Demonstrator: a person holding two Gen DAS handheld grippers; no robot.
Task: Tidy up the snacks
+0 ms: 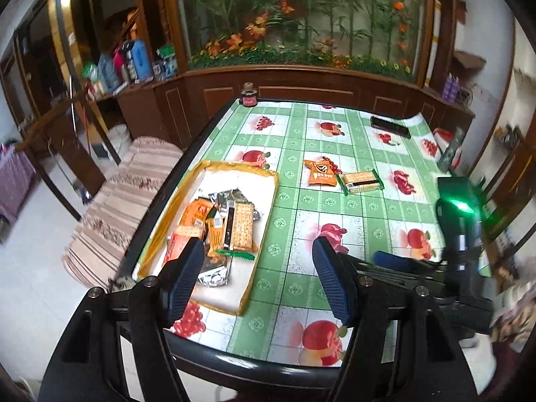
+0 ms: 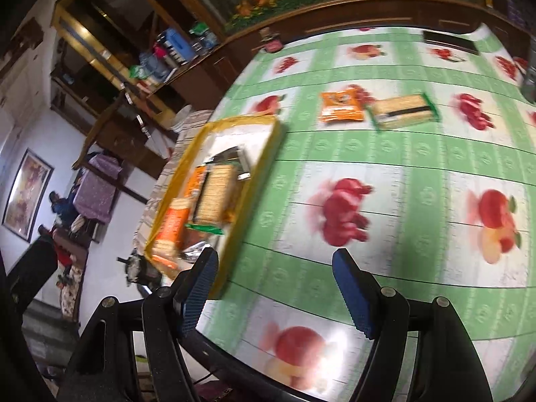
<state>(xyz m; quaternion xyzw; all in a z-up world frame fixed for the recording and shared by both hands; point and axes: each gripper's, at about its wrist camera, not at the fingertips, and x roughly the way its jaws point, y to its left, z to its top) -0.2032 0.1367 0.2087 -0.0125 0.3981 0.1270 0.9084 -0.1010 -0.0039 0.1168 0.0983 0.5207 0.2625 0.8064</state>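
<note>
While both tools hang wide and empty, the left tool [image 1: 258, 268] is above the yellow tray [image 1: 264, 207] on the worktop [image 1: 335, 207], the right tool [image 2: 274, 288] beside it; orange packet [image 1: 321, 172] and cracker pack [image 1: 361, 182] lie well apart from the tray.

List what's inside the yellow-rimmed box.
The box holds a cracker pack lying on orange packets and silver foil packets. Anything beneath the pile is covered.

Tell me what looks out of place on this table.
Two snacks lie outside the tray: an orange packet and a cracker pack, side by side mid-table. The rest sit piled in the tray. Nothing looks spilled or damaged.
</note>
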